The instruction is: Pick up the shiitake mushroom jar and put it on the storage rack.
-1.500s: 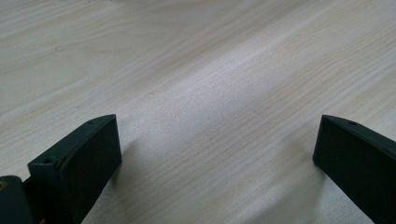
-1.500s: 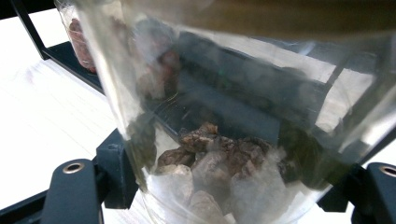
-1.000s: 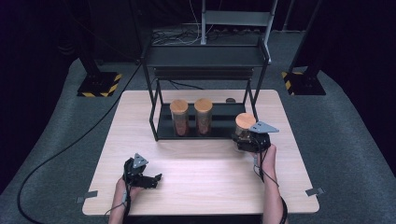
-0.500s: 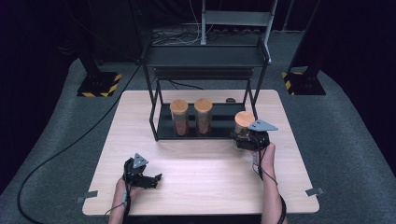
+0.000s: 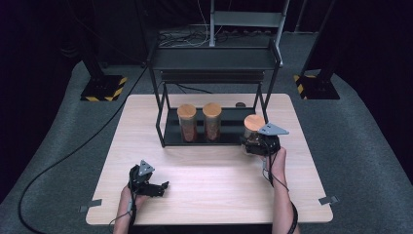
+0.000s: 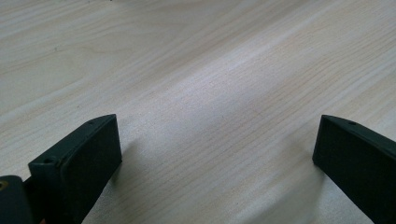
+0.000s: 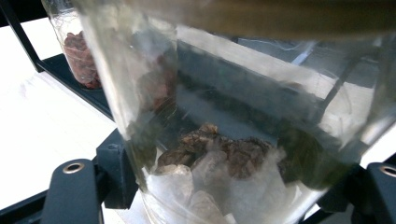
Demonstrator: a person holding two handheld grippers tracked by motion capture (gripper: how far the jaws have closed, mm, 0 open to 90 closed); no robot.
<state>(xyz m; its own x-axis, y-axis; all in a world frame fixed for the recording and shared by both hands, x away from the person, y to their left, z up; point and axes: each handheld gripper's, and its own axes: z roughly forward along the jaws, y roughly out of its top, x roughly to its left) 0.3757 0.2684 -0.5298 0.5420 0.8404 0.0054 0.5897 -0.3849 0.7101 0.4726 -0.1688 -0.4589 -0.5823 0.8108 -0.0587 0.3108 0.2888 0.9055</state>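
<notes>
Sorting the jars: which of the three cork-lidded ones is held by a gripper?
The rightmost jar, at the rack's right end, clamped by the right gripper. The other two stand free on the shelf.

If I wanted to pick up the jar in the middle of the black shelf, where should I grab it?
Probably grab the middle jar around its glass body, just below the wooden lid, coming in from the front, the person's side. It stands upright on the rack's bottom shelf, and the rack's top shelf sits above it. Another jar stands close on one side, so keep the jaws narrow.
</notes>
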